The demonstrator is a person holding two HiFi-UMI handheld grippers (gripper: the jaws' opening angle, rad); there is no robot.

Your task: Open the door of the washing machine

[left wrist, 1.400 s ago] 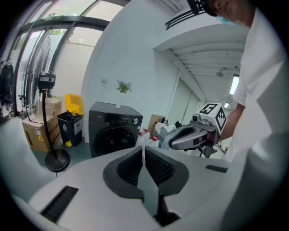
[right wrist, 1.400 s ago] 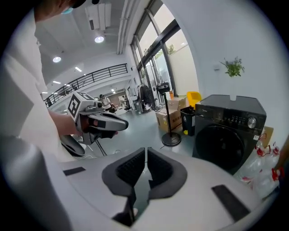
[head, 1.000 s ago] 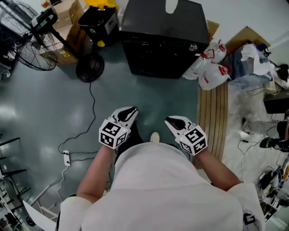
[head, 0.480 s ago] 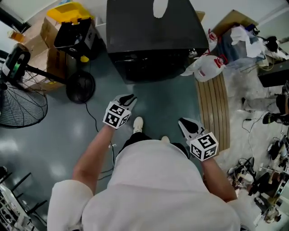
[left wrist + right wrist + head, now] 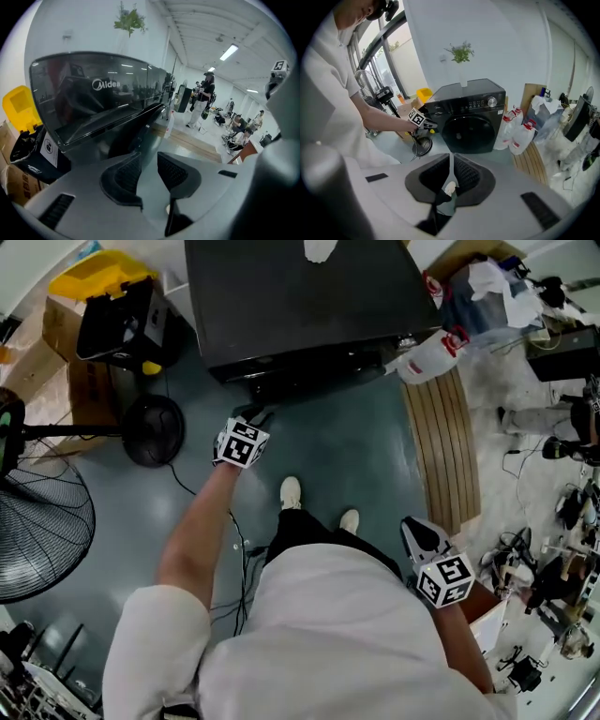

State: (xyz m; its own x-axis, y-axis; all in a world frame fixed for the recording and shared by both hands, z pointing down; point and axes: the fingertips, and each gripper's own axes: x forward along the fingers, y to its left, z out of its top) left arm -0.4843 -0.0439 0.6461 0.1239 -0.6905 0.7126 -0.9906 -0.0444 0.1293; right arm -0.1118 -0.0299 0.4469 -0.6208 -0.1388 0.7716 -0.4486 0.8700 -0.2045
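The black front-loading washing machine (image 5: 300, 296) stands at the top of the head view; the right gripper view shows its round door (image 5: 468, 133) closed. My left gripper (image 5: 253, 412) is stretched out to the machine's front left corner, just short of it. In the left gripper view the machine (image 5: 103, 93) fills the frame, and the jaws (image 5: 149, 161) are opening with nothing between them. The right gripper view also catches the left gripper (image 5: 429, 123) beside the door. My right gripper (image 5: 414, 526) hangs back at my right side, shut and empty (image 5: 451, 164).
A floor fan (image 5: 37, 521) and its round base (image 5: 155, 427) stand to the left, with a yellow-and-black bin (image 5: 112, 306) behind. Detergent jugs (image 5: 431, 357) and a slatted wooden board (image 5: 445, 446) lie to the machine's right. A cable (image 5: 239, 549) runs across the floor. People stand far off (image 5: 204, 98).
I have stepped closer to the machine. My left gripper has reached forward and down to the machine's front left. My right gripper has dropped back to my right side.
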